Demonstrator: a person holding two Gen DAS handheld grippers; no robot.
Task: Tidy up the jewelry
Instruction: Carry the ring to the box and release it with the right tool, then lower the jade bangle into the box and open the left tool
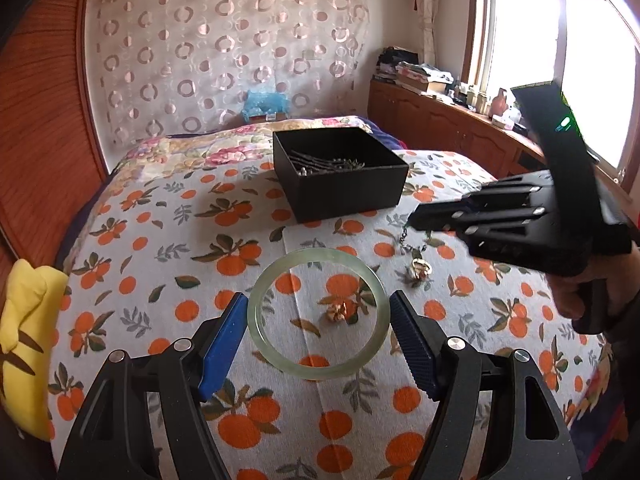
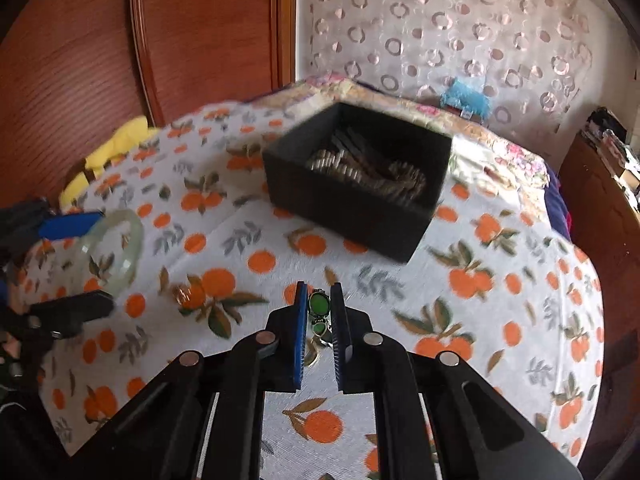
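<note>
A pale green jade bangle lies flat on the orange-print bedspread between the blue pads of my open left gripper; it also shows in the right wrist view. A small gold piece lies inside the bangle. My right gripper is shut on a green-stone pendant and holds it above the bed; in the left wrist view it has a chain hanging from it, ending in a gold piece. A black box holding silver chains stands beyond.
A yellow cloth lies at the bed's left edge. A wooden panel stands left, a patterned curtain behind the bed. A wooden cabinet with clutter runs under the window at right. A small gold item lies on the bedspread.
</note>
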